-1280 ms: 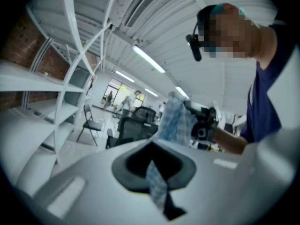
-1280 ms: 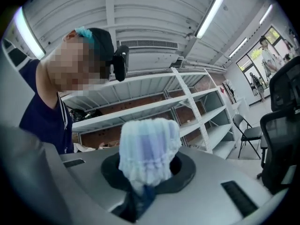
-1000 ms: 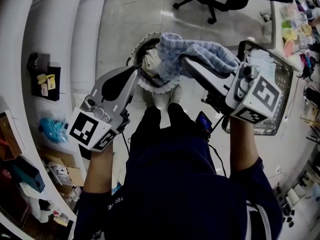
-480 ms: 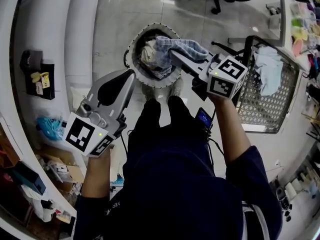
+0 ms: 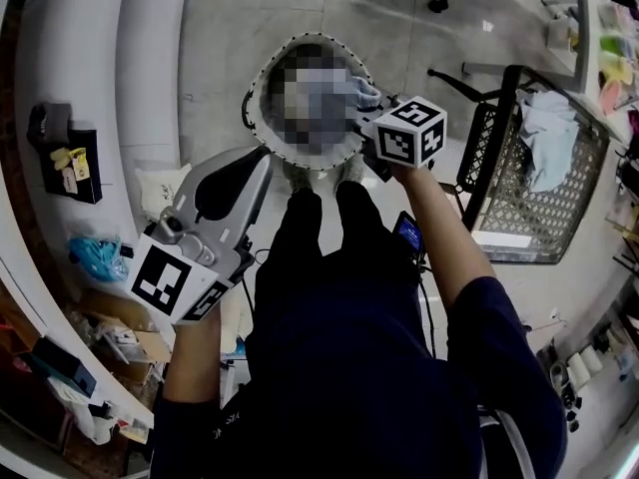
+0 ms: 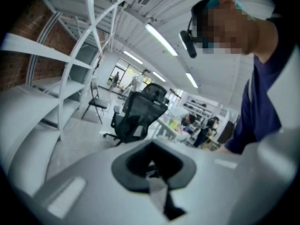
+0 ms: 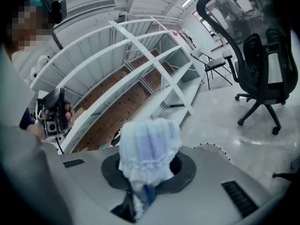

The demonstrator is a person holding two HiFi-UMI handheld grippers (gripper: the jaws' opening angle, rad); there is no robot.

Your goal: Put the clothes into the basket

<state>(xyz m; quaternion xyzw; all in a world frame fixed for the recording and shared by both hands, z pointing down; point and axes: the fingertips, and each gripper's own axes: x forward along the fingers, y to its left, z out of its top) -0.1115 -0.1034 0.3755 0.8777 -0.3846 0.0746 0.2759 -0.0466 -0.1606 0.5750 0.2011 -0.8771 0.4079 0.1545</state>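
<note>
Nearest the cam, the person's dark blue top [image 5: 349, 367] is filling the lower frame, w/ both forearms reaching fwd. L gripper [image 5: 262, 160] is hanging at the person's left, near the knees, short of the basket. Its fingers are sitting together at the tips w/ nothing btwn them, so it's carrying nothing.

R gripper [image 7: 139, 197] is reaching further out and down, its marker cube [image 5: 409, 133] sitting just beside the basket's right rim. Its jaws are pinching nearly together on a blue-and-white cloth [image 7: 147, 149]. The fabric is bunching up in a wad above the pads, and a thin strip is trailing down btwn them. In the head view the cloth is lying across the right side of the basket's mouth, partly inside.

The basket [image 5: 250, 103] is a round one w/ a dotted rim, standing on the pale floor right in front of the person's feet. What's lying deeper in it can't be made out.

Further right, well apart from the basket, a wire crate [image 5: 499, 148] is holding a pale blue garment [image 5: 549, 128]. Beyond, a black office chair [image 7: 262, 64] is standing on the floor, and white shelving [image 7: 140, 64] is running along the wall.
</note>
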